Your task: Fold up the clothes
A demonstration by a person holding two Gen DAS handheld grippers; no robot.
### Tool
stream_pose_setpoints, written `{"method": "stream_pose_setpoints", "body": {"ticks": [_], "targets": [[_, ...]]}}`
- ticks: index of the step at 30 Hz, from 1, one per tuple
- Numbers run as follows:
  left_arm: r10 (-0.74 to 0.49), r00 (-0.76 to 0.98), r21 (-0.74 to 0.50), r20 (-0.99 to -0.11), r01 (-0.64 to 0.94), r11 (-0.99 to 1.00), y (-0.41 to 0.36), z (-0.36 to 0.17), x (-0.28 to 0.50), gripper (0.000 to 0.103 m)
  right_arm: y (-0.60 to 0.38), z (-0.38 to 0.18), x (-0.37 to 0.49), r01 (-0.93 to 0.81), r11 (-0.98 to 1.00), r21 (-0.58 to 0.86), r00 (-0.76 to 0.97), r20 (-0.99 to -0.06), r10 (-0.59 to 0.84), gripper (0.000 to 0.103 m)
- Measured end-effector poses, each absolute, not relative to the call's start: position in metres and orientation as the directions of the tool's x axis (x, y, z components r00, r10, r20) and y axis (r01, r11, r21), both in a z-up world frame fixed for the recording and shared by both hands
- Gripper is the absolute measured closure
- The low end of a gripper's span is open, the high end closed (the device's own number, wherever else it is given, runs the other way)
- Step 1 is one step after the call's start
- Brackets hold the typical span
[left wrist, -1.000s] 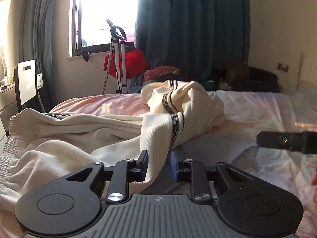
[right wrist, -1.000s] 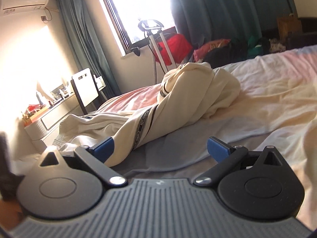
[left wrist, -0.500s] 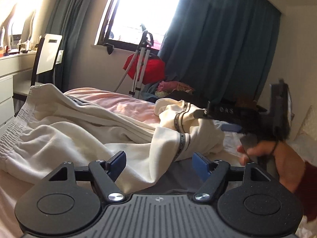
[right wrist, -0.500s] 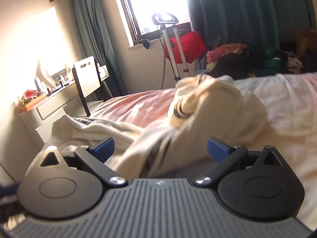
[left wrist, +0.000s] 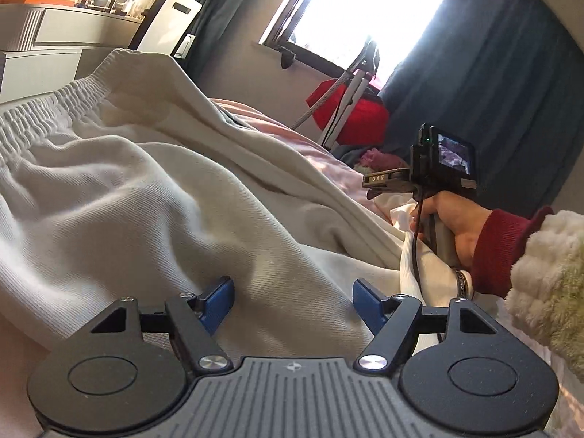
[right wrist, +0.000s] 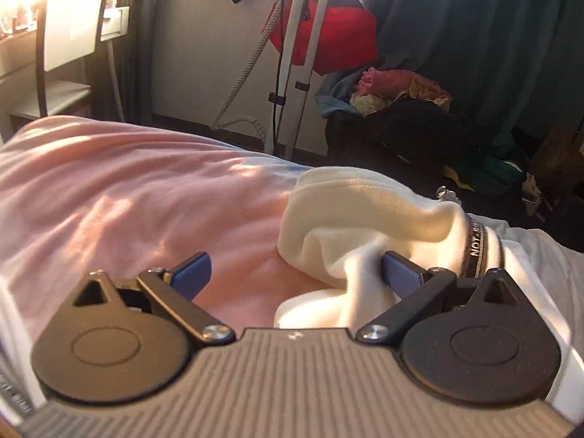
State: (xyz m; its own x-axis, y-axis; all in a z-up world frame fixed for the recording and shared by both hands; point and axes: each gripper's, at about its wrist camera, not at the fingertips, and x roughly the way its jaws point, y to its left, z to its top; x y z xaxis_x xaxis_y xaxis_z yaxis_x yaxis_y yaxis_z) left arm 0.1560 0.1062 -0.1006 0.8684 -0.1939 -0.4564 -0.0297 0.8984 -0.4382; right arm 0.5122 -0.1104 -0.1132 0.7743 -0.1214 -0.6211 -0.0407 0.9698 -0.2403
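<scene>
My left claw (left wrist: 292, 301) sits low on the cream trousers (left wrist: 153, 197), its blue pads spread wide with cloth lying between them but not pinched. My right claw (right wrist: 294, 273) is spread just as wide over the pink bed sheet (right wrist: 109, 197), and its right pad is touching a bunched end of the trousers (right wrist: 357, 233), where a black lettered band (right wrist: 476, 241) runs along the seam; nothing is held there either. The trousers lie crumpled across the bed, the elastic waistband (left wrist: 40, 113) off to the left in the left wrist view and the body rumpled in soft ridges towards my right hand (left wrist: 452, 222), which holds its tool beside the far cloth. I judge the garment is loose and unfolded as it lies, so the step in hand looks like taking hold to spread or fold it. To do that well I should push each claw further in before closing, so the pads bite a single clean edge instead of a wad, take the bunched end near the band, and keep both grips level so the cloth draws flat. Beyond the bed stand a tripod (right wrist: 292, 73), a red bag (right wrist: 328, 33) and dark curtains (right wrist: 474, 36).
</scene>
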Motion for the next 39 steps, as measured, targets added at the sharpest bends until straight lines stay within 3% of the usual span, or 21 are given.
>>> {"method": "stream_pose_setpoints", "body": {"ticks": [2, 4, 6, 8, 9, 21, 28, 30, 35, 39], "targets": [[-0.194, 0.871, -0.419, -0.450, -0.014, 0.908, 0.102, -0.100, 0.155, 0.029, -0.109, -0.128, 0.524, -0.016, 0.948, -0.318, 0.759, -0.621, -0.195, 0.002], [-0.195, 0.874, -0.400, -0.444, 0.001, 0.917, 0.098, -0.100, 0.155, 0.028, -0.112, -0.136, 0.528, 0.016, 0.930, -0.367, 0.747, -0.614, -0.255, 0.015], [-0.210, 0.876, -0.401, -0.435, 0.020, 0.916, 0.097, -0.099, 0.152, 0.028, -0.120, -0.134, 0.528, 0.063, 0.917, -0.393, 0.732, -0.606, -0.310, 0.065], [-0.218, 0.876, -0.408, -0.431, 0.027, 0.913, 0.097, -0.097, 0.149, 0.029, -0.132, -0.114, 0.515, 0.085, 0.941, -0.328, 0.753, -0.597, -0.276, 0.082], [-0.216, 0.878, -0.408, -0.428, 0.026, 0.912, 0.096, -0.095, 0.147, 0.029, -0.137, -0.101, 0.506, 0.090, 0.955, -0.283, 0.771, -0.587, -0.246, 0.086], [-0.195, 0.917, -0.397, -0.348, 0.045, 0.917, 0.096, -0.061, 0.114, 0.030, -0.269, 0.086, 0.331, 0.187, 0.980, 0.073, 0.942, -0.296, -0.158, 0.089], [-0.216, 0.924, -0.396, -0.314, 0.079, 0.915, 0.091, -0.044, 0.085, 0.030, -0.412, 0.051, 0.188, 0.357, 0.843, 0.402, 0.921, -0.304, -0.245, 0.090], [-0.214, 0.924, -0.367, -0.317, 0.088, 0.926, 0.083, -0.041, 0.078, 0.030, -0.448, 0.019, 0.148, 0.409, 0.766, 0.496, 0.901, -0.350, -0.255, 0.090], [-0.216, 0.916, -0.289, -0.339, 0.117, 0.950, 0.071, -0.037, 0.062, 0.030, -0.507, -0.084, 0.061, 0.477, 0.517, 0.710, 0.870, -0.463, -0.168, 0.089], [-0.191, 0.913, -0.249, -0.360, 0.103, 0.963, 0.065, -0.033, 0.050, 0.030, -0.522, -0.130, 0.026, 0.506, 0.341, 0.792, 0.850, -0.526, -0.040, 0.088]]}}
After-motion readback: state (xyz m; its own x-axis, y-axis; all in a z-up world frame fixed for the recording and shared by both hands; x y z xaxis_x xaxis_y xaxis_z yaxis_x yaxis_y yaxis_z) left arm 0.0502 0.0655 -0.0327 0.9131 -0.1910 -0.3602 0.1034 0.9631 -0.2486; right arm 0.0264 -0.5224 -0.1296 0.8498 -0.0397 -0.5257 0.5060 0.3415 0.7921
